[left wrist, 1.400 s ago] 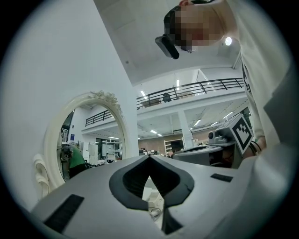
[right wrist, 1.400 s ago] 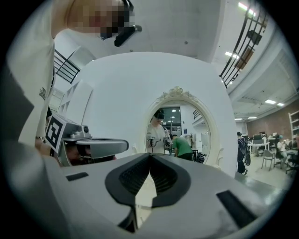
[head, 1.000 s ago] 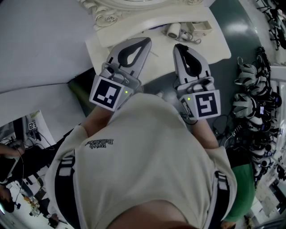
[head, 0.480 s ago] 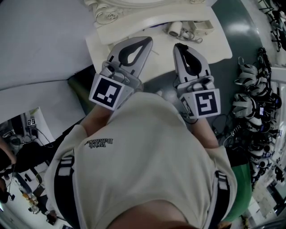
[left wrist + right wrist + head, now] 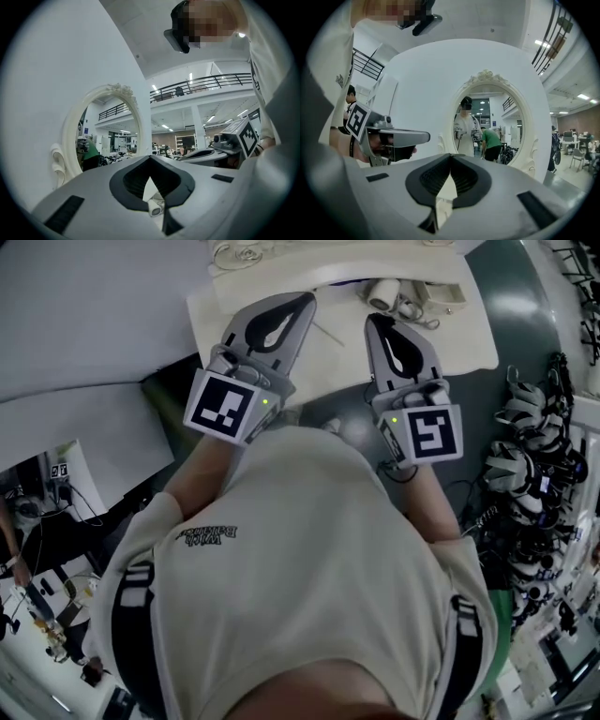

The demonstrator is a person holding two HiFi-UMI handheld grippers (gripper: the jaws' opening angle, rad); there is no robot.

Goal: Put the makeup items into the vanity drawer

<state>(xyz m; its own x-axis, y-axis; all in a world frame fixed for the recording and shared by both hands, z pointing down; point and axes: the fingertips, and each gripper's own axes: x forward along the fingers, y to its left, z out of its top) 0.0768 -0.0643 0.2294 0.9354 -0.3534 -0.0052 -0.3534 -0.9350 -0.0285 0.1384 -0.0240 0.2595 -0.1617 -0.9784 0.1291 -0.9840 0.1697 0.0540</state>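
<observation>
An open lab hall: mezzanine railing point(image 5: 201, 84), ceiling strip lights point(image 5: 190, 76), headset gear point(image 5: 525, 460) heaped at 3 o'clock on the floor point(image 5: 511, 296)

1. A short line of dark print point(image 5: 208, 535) stands on the person's shirt point(image 5: 309, 615). It is upside down in the head view; its first word looks like "With", and the second word is too small to read.
2. A black-and-white square marker point(image 5: 225, 409) sits on the left gripper point(image 5: 306, 300), and another sits on the right gripper point(image 5: 371, 321). Both are patterns, with no letters.
</observation>
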